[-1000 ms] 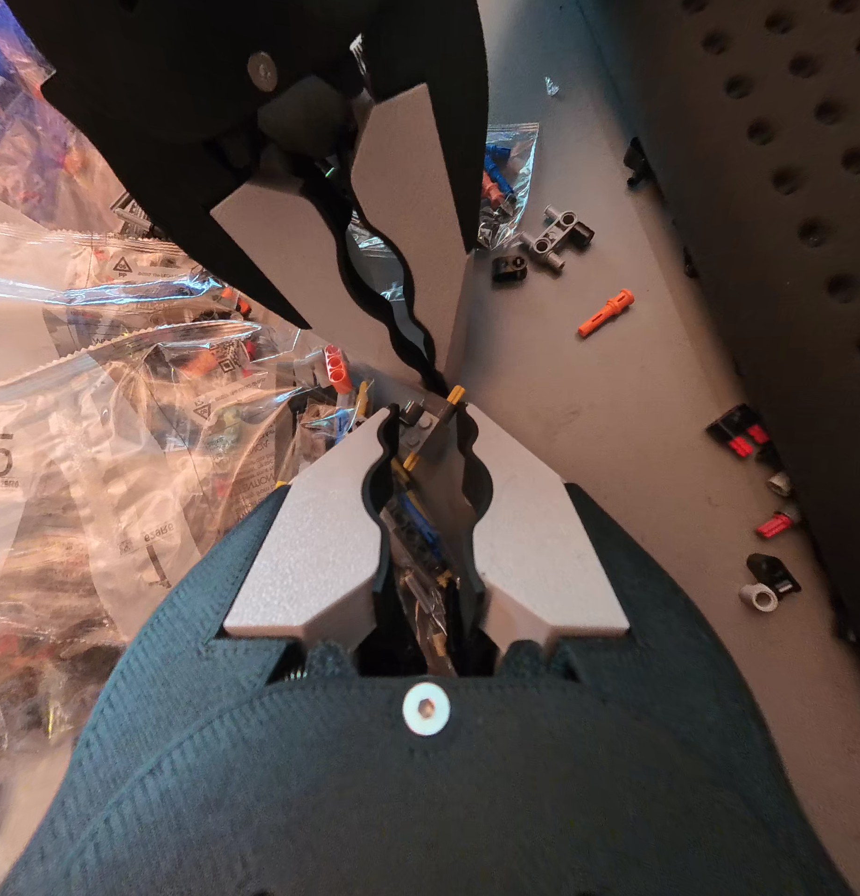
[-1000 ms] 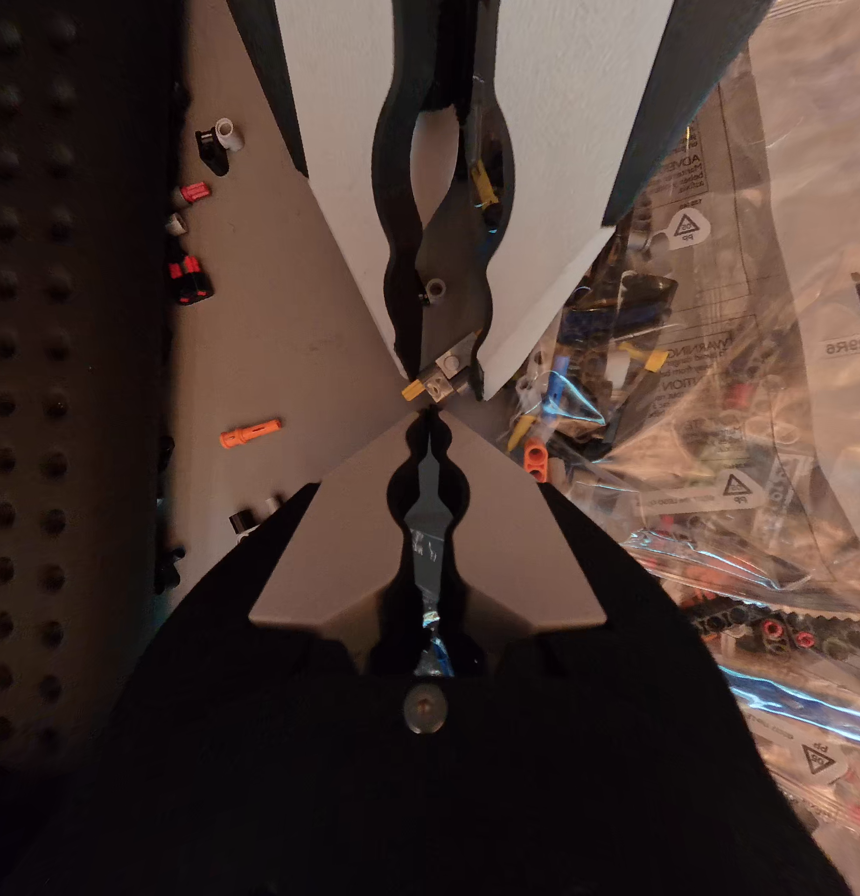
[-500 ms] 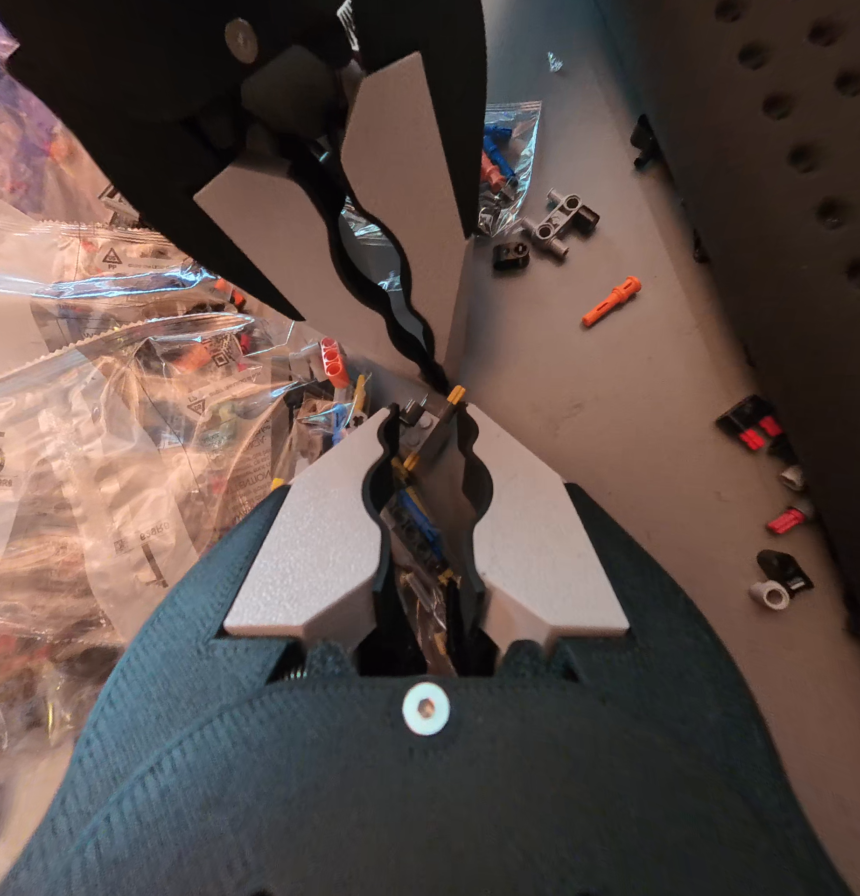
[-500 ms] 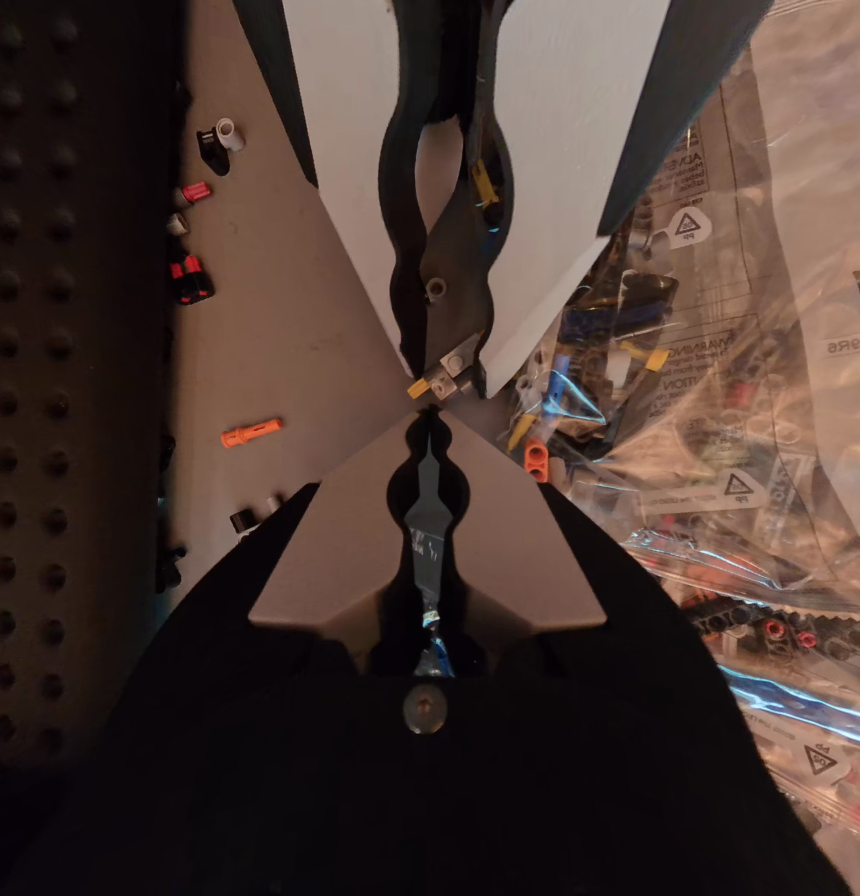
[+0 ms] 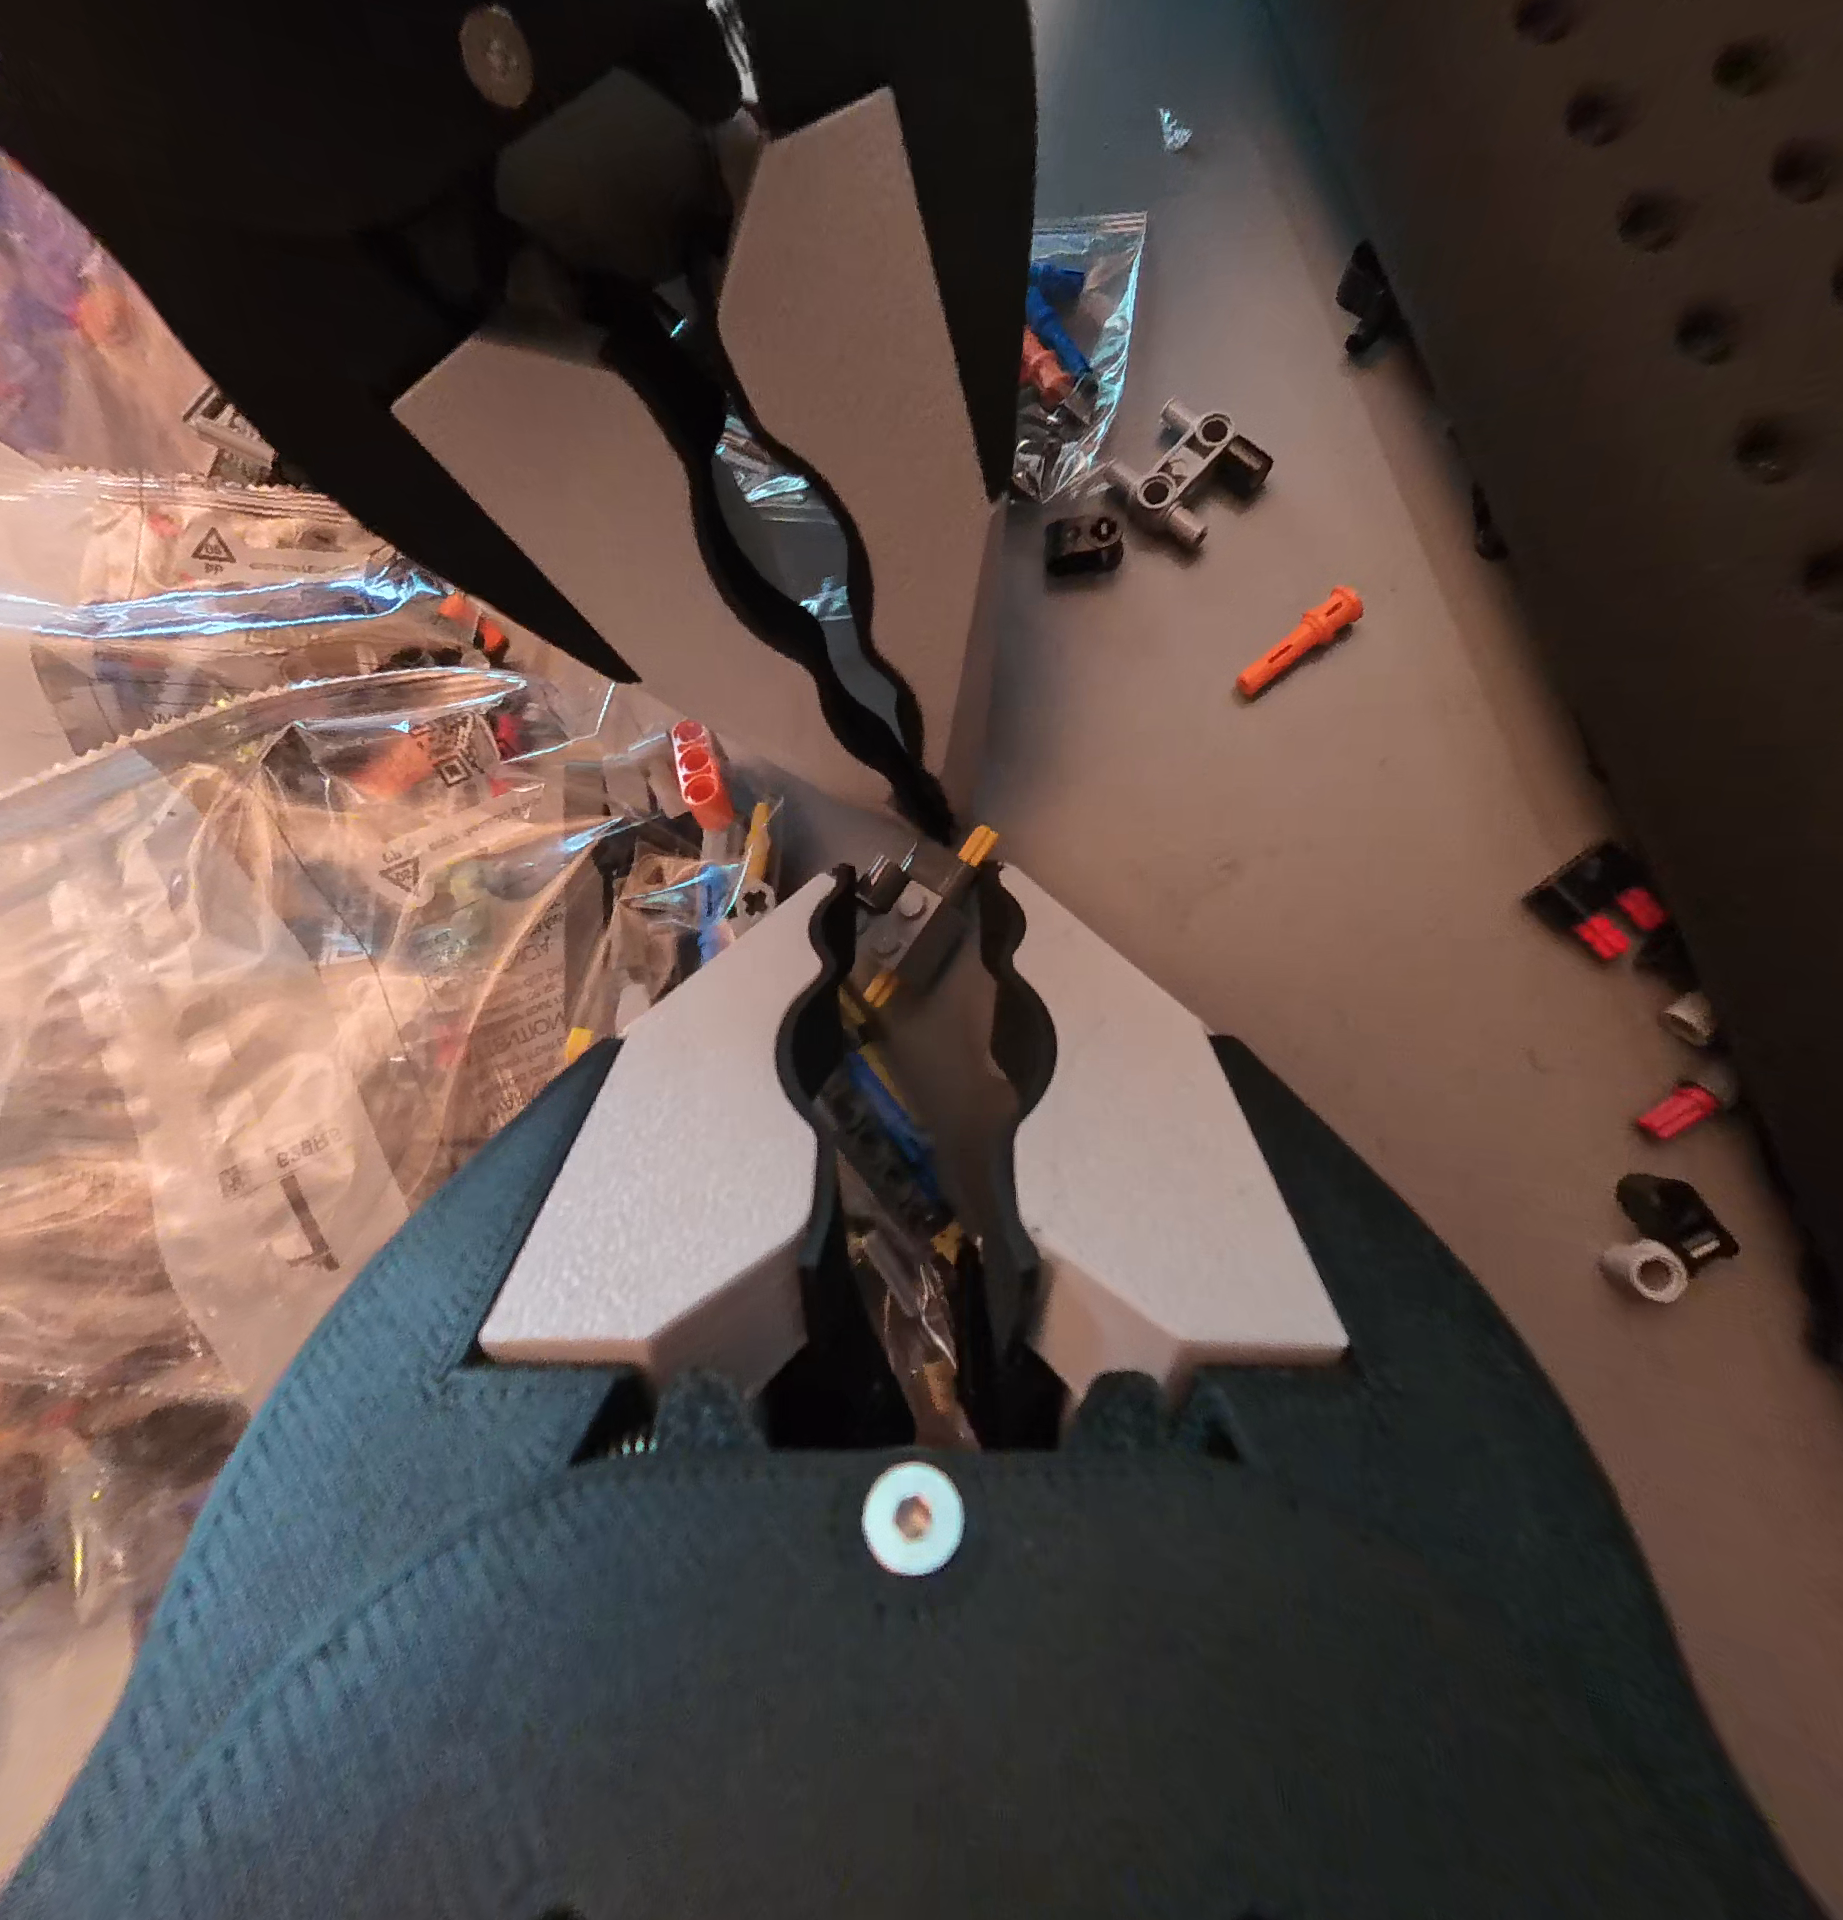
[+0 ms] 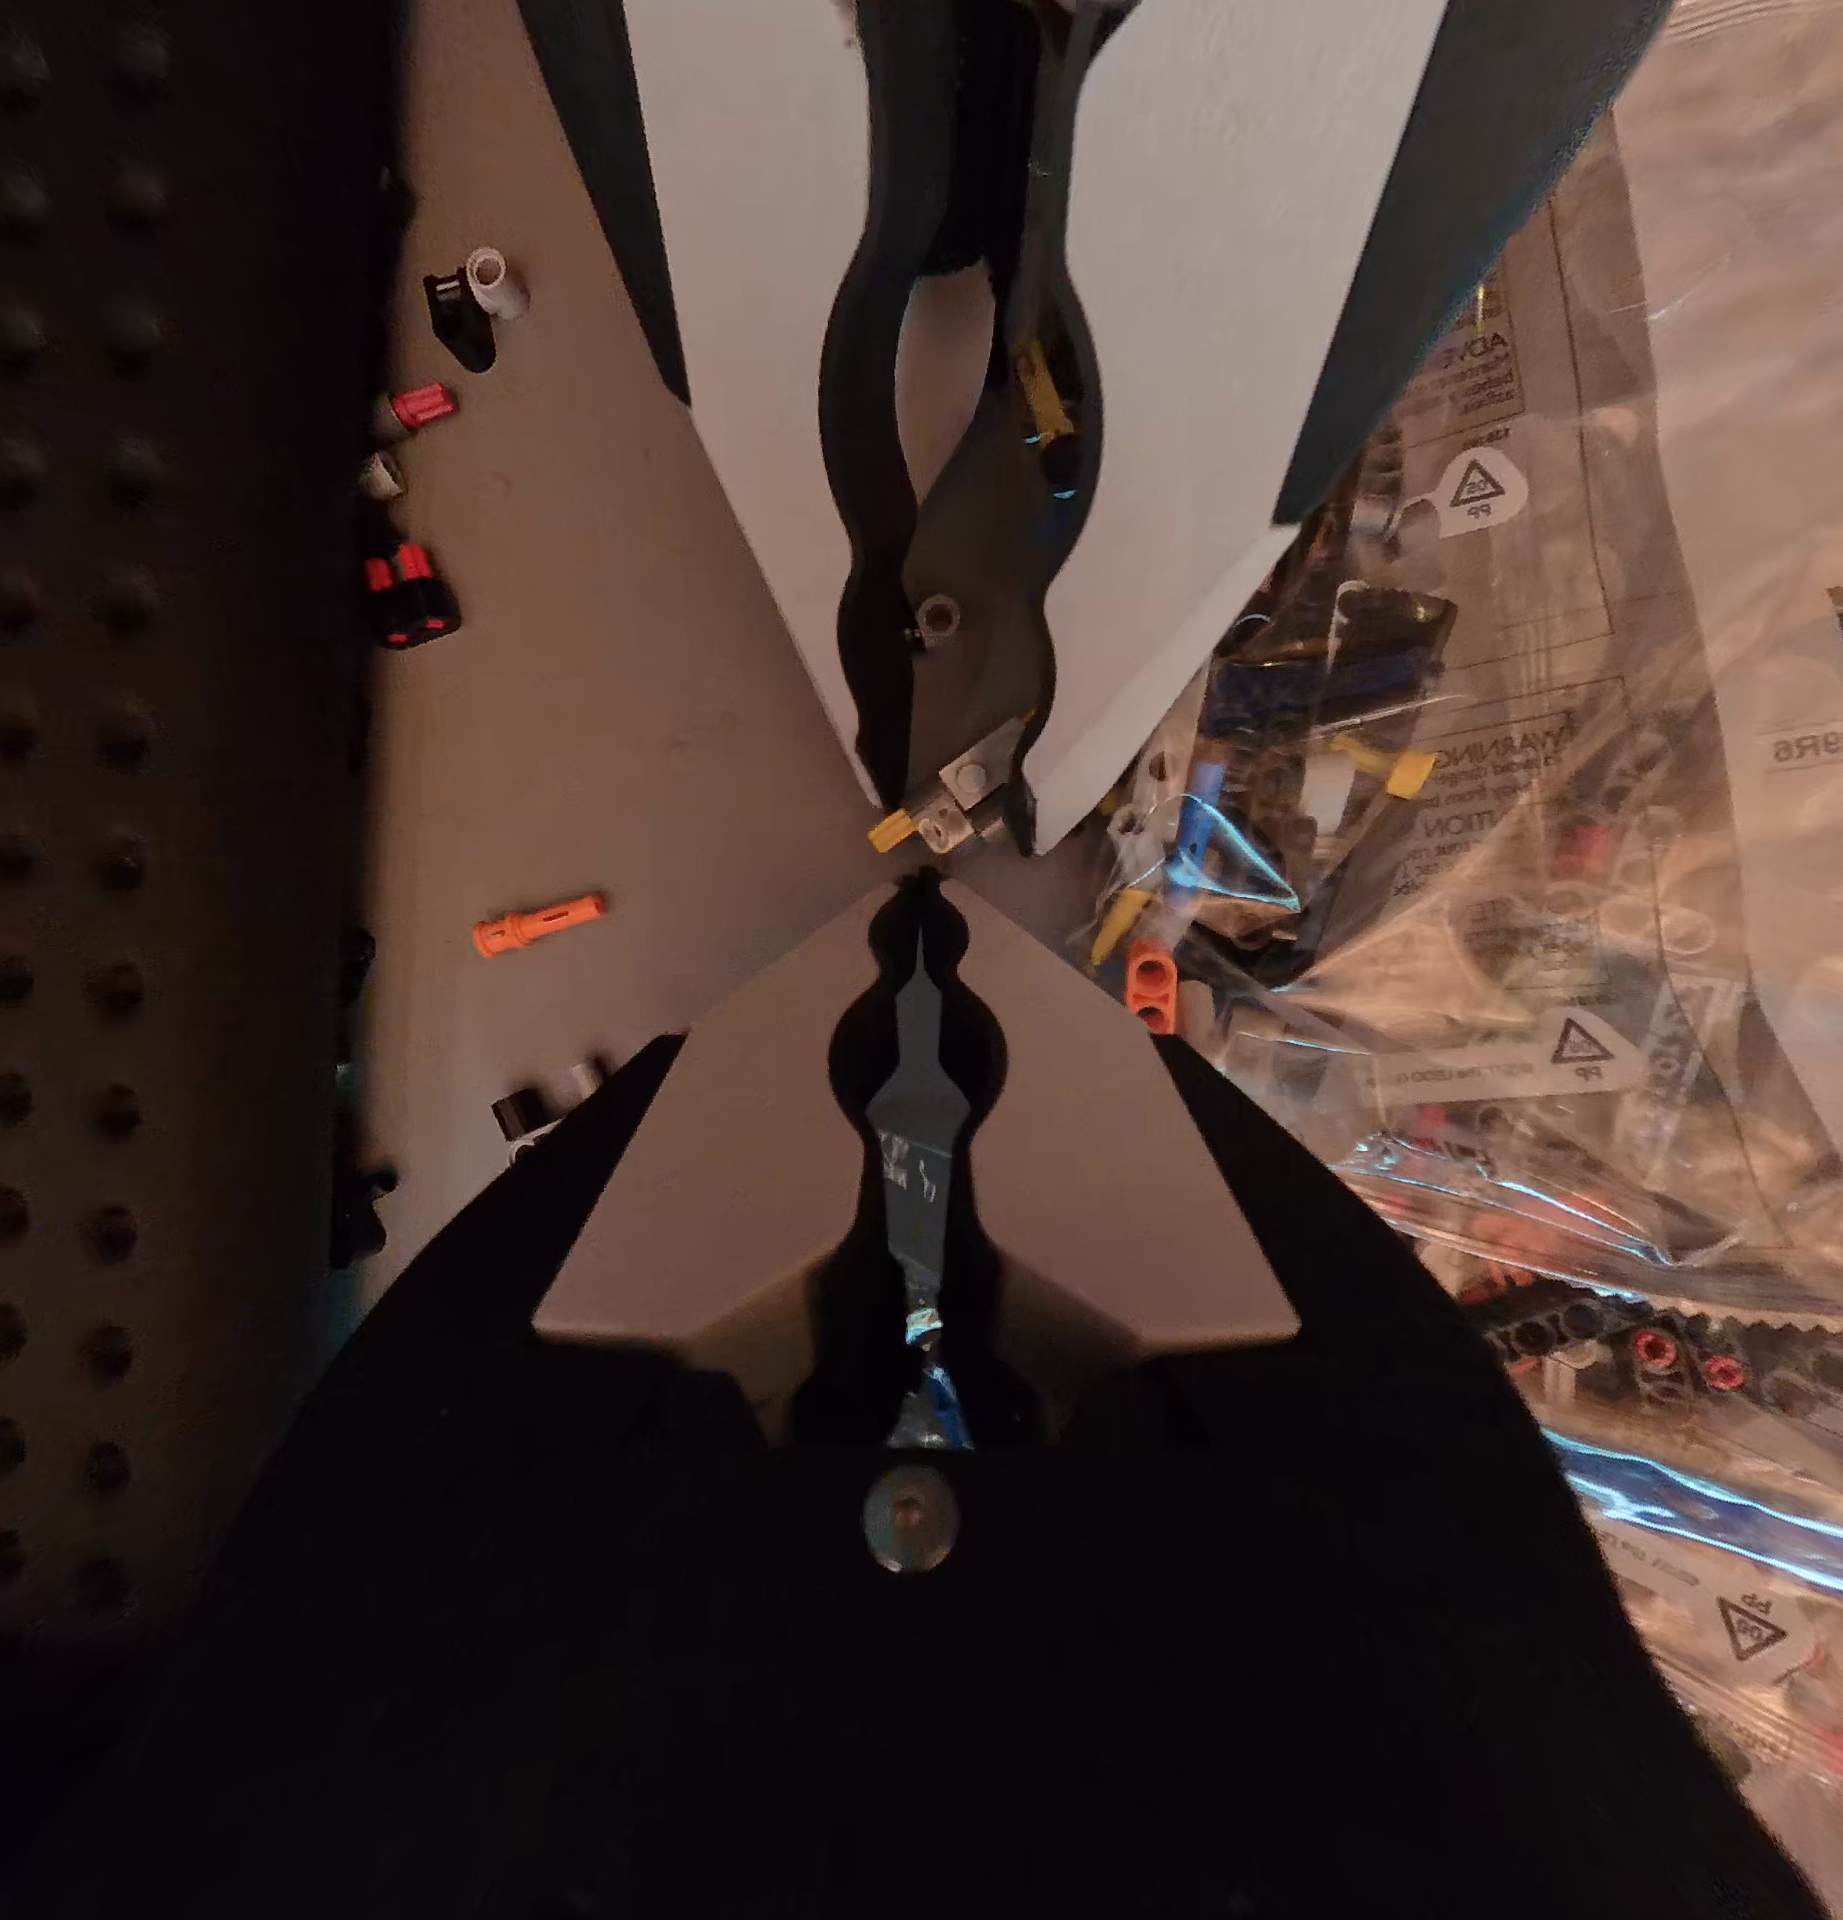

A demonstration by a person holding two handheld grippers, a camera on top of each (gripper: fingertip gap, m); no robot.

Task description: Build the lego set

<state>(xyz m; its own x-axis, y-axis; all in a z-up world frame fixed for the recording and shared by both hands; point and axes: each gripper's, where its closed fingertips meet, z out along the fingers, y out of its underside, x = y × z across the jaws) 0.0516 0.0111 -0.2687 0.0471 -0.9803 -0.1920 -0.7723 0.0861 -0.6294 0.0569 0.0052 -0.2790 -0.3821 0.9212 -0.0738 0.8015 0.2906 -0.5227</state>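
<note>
Grippers meet tip to tip above a grey tabletop. In the left wrist view we see the left gripper clamped on a small grey lego assembly with a yellow pin poking out of its far end; the right gripper comes down from the top of that picture with its tips pressed together just beside the pin. The right wrist view gives us the other side: the right gripper has its fingers closed with nothing between the tips, and the left gripper hangs from the top edge holding the same assembly, whose studs and yellow pin show more plainly here. We cannot tell whether the right tips touch the pin or stop just short.

Only the left wrist view shows us a small clear bag of blue and red parts far off, a grey connector and a black piece near it. Both views show the orange pin lying alone on the table, the red and black pieces along a dark perforated panel, and heaped clear parts bags on the opposite side. An orange beam lies at the edge of that heap.
</note>
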